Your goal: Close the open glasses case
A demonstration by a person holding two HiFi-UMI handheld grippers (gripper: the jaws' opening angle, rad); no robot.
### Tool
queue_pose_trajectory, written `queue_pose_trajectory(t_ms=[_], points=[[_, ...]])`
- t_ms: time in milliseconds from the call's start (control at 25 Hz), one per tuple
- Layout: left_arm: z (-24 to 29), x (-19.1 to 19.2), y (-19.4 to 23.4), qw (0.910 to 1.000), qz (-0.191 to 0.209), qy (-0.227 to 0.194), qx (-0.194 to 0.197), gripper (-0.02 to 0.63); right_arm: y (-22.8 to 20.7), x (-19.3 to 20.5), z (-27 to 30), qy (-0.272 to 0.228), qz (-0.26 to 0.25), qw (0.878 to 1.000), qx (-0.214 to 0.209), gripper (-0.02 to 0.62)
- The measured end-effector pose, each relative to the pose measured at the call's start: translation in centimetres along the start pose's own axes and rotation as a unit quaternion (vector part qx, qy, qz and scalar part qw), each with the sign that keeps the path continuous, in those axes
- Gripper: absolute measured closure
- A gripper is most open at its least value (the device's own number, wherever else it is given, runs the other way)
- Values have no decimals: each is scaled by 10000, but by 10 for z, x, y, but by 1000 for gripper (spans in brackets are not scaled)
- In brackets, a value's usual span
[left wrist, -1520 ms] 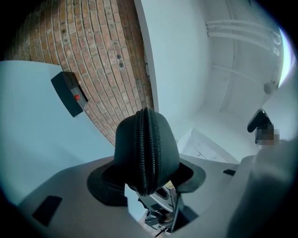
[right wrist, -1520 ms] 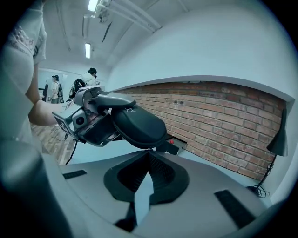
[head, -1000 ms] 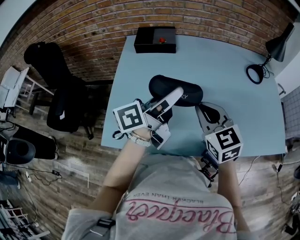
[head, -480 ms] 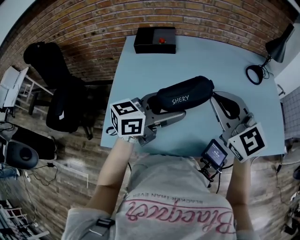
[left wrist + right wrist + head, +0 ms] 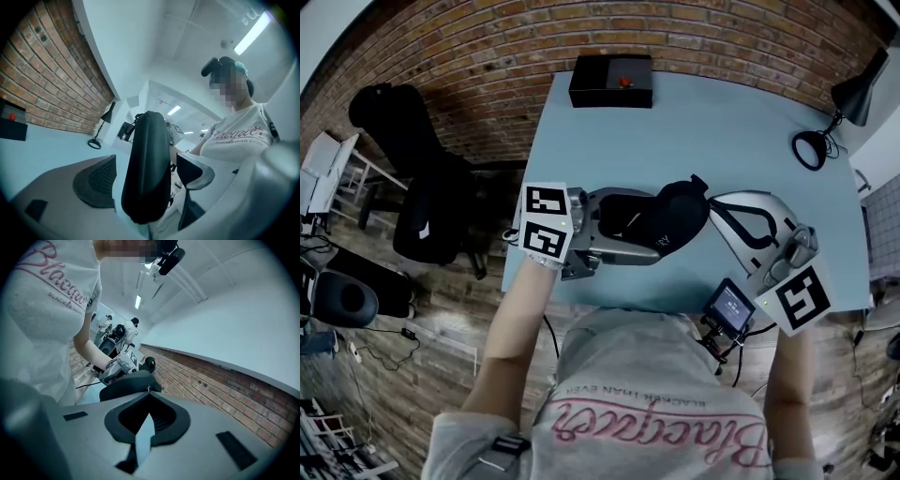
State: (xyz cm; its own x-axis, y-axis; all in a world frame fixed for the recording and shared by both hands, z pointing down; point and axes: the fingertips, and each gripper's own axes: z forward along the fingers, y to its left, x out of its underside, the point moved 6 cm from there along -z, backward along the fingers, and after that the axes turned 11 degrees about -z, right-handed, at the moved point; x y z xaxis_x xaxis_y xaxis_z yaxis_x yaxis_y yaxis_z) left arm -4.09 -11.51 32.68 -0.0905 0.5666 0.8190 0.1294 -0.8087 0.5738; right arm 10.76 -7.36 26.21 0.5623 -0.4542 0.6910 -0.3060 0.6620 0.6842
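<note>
The black glasses case (image 5: 675,220) is up above the light-blue table (image 5: 722,122), in front of the person's chest. In the left gripper view the glasses case (image 5: 147,164) looks closed and stands on end between the jaws. My left gripper (image 5: 647,227) is open around it, and a gap shows beside the right-hand pad (image 5: 192,171). My right gripper (image 5: 712,211) comes in from the right and is shut on the case's end. In the right gripper view the glasses case (image 5: 126,383) and its zip pull sit right at the tips of my right gripper (image 5: 149,397).
A black box (image 5: 611,80) with a red button lies at the table's far edge. A black desk lamp (image 5: 853,94) stands at the far right corner. A dark office chair (image 5: 422,187) is on the wooden floor left of the table.
The case has left the table and turned end-on in the air. The left jaws let go and spread wide around it. The right gripper rose and rolled with the case's end.
</note>
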Motion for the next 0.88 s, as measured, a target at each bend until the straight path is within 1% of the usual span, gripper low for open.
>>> queue_pose_trajectory(t_ms=[80, 160, 240, 280, 320, 360, 440, 520, 640, 760, 880], points=[[10, -4, -4, 9998, 50, 140, 163, 212, 3, -1, 5, 111, -162, 9997, -118, 580], [21, -6, -6, 9994, 102, 258, 210, 212, 6, -1, 10, 191, -323, 9992, -150, 580], [28, -9, -4, 9994, 213, 289, 15, 216, 8, 0, 13, 277, -498, 9983, -136, 580], [29, -9, -3, 9990, 297, 311, -126, 235, 9, 1, 14, 349, -629, 9974, -100, 580], [30, -10, -3, 9985, 341, 336, -250, 273, 9, 2, 15, 452, -795, 9958, -46, 580], [31, -10, -3, 9984, 306, 331, -354, 298, 9, 3, 15, 559, -979, 9936, 20, 580], [31, -11, -4, 9986, 55, 201, -477, 310, 7, 5, 15, 681, -1222, 9900, 151, 580], [31, -9, -2, 9984, -255, 45, -495, 316, 7, 7, 16, 755, -1254, 9891, 185, 580], [29, -3, 3, 9966, -604, -62, -549, 318, 12, 13, 19, 876, -1207, 9888, 25, 580], [30, 2, 4, 9954, -835, 14, -471, 318, 15, 15, 18, 927, -1138, 9891, -87, 580], [30, 2, 2, 9953, -815, 234, -465, 316, 14, 15, 19, 860, -1039, 9908, 93, 580]])
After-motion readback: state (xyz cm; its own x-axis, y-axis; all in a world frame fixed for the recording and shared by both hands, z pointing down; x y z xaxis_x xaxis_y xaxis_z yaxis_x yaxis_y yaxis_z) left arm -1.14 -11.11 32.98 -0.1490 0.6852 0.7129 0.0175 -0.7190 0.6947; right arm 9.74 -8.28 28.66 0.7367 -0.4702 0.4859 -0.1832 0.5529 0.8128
